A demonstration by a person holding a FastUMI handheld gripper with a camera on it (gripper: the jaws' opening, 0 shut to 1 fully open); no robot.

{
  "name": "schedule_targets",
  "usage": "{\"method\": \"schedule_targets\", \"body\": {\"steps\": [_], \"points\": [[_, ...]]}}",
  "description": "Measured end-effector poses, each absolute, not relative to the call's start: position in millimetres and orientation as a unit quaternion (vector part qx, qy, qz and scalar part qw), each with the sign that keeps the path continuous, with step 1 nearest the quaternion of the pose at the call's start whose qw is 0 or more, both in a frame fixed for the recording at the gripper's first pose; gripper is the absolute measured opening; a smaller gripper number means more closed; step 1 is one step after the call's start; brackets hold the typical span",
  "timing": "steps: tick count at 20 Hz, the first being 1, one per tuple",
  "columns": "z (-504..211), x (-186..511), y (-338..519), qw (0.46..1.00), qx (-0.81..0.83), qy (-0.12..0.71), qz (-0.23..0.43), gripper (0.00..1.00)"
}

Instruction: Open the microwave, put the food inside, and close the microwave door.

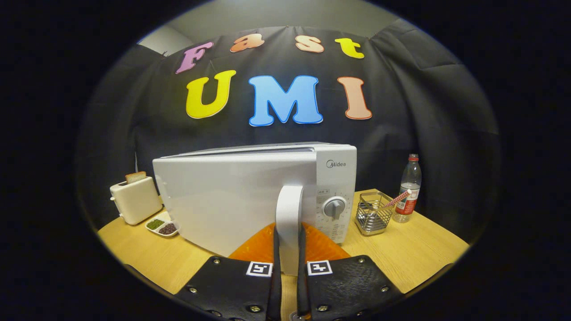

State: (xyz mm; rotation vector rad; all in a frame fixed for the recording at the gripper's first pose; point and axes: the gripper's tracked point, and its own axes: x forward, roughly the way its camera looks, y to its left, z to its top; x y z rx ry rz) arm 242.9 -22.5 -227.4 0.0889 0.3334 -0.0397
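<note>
I've got the claw (289, 249) clamped on the microwave door handle (289, 218): both fingers press its sides, 1 each side of the white vertical bar, w/ the bar's lower end reaching down between them. The microwave (250, 196) sits mid-worktop, straight ahead of the claw. Its door (223, 200) is swung partly out toward me, hinge side at left, handle edge nearest the fingers. Right of the handle I see the control panel (335, 196) w/ 1 round grey dial (334, 207); the markings around it are too small to make out.

Just under the door, between the fingers & the microwave base, there's an orange ribbed thing (321, 247) on the worktop (142, 254). Can't tell what it is, poss. a plate or mat; the door & claw hide most of it.

Left of the microwave: a cream toaster (135, 199) w/ 1 slice of bread (135, 177) sticking up from the slot. In front of the toaster, just beside the door's hinge corner, a small white 2-part dish (162, 226), green bits in 1 half, dark bits in the other.

Right of the microwave: a wire basket (374, 214) w/ a red-striped straw (399, 198) leaning out over its rim. Just beyond that, a clear plastic bottle (408, 189) w/ red cap, upright, near the worktop's back edge.
</note>
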Motion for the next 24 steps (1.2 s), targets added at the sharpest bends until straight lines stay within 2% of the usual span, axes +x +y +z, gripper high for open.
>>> {"method": "schedule_targets", "body": {"steps": [9, 20, 24], "points": [[-204.7, 119.4, 104.5, 0.984, 0.049, 0.127, 0.118, 0.13], [-214.0, 65.6, 254.4, 0.988, 0.023, 0.095, 0.120, 0.12], [-206.0, 50.1, 281.3, 0.985, 0.013, 0.079, 0.155, 0.13]]}}
